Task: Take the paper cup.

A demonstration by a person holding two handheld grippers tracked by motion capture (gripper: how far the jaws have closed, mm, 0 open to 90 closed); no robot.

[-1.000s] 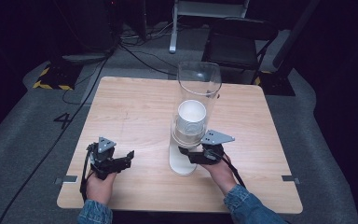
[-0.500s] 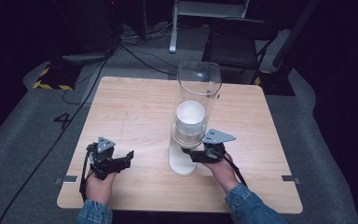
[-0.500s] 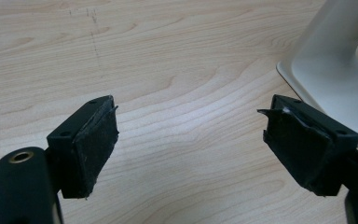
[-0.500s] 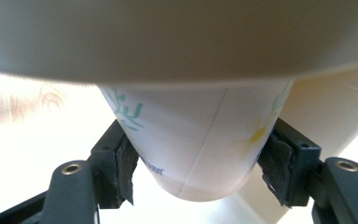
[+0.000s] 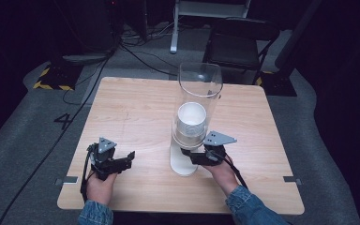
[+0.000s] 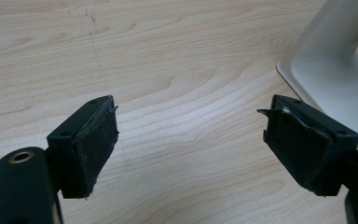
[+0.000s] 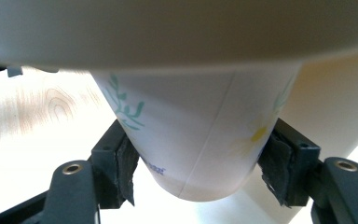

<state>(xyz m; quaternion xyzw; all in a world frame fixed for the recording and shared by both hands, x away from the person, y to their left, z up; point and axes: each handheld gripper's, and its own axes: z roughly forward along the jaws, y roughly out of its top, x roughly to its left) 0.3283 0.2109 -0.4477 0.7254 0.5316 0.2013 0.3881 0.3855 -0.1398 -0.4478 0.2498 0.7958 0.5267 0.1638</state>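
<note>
Right gripper view: right gripper (image 7: pixel 200 175) pinched on the paper cup (image 7: pixel 200 130) under the clear dispenser tube (image 5: pixel 199 101). High view: cup at table (image 5: pixel 136 108) centre; left gripper (image 5: pixel 130 154) at 7 o'clock, jaws spread, holding nothing.

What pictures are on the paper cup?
Green leafy sprigs and a yellow flower on the white paper cup, best in the right gripper view.
</note>
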